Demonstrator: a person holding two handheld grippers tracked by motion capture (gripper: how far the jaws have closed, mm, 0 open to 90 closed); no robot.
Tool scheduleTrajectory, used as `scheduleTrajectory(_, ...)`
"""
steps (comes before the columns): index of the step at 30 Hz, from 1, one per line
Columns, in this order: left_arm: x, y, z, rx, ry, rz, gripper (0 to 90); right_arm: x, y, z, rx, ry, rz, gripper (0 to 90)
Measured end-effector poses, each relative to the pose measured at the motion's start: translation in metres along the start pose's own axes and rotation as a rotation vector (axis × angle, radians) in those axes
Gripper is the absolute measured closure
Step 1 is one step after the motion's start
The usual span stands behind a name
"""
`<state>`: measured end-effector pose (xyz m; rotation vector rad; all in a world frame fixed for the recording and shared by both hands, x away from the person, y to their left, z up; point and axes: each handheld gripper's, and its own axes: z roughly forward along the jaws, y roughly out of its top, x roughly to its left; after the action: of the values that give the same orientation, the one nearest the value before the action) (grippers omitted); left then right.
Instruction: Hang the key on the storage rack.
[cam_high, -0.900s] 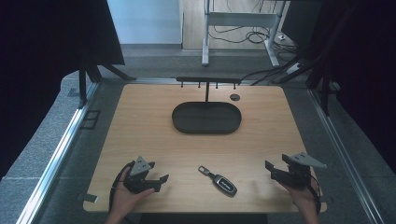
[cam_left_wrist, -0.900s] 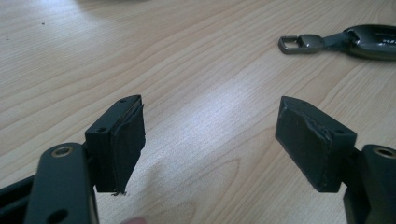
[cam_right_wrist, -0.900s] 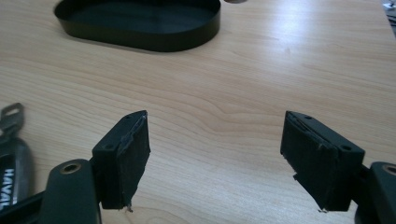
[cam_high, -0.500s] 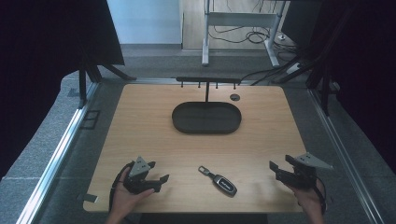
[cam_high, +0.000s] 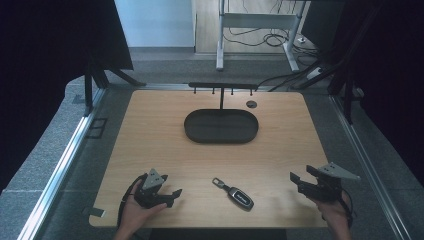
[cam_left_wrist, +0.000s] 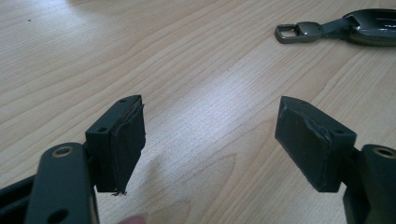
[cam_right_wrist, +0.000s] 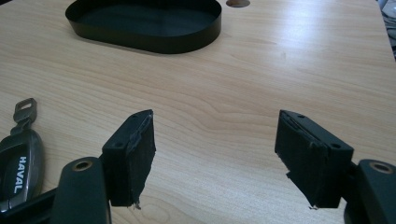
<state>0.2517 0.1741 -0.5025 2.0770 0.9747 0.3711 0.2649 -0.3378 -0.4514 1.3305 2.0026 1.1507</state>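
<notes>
holding: both tongs released, jaws spread wide, nothing between them
left gripper (cam_high: 172, 193): near left of the table (cam_high: 150, 130), jaws pointing right at the fob
right gripper (cam_high: 296, 180): near right, farther off
key fob (cam_high: 234, 192): flat between them, ring end far-left, body near-right
tray (cam_high: 221, 126): far centre, empty
my call: left is nearer
</notes>
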Motion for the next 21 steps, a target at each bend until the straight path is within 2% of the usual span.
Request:
scheduleTrajectory(6, 0.000, 0.000, 0.001, 0.005, -0.003, 0.007, 25.0, 0.004, 0.001, 0.005, 0.001, 0.011, 0.012, 28.9)
scheduleTrajectory(15, 0.004, 0.000, -0.005, -0.015, 0.013, -0.013, 25.2, 0.013, 0.008, 0.007, -0.007, 0.031, -0.005, 29.3)
scheduleTrajectory(16, 0.004, 0.001, -0.005, -0.017, 0.013, -0.010, 25.2, 0.016, 0.010, 0.006, 0.003, 0.052, -0.023, 30.3)
scheduleTrajectory(21, 0.003, 0.000, -0.003, -0.009, 0.013, -0.007, 25.2, 0.021, 0.015, 0.006, 0.006, 0.072, -0.046, 32.0)
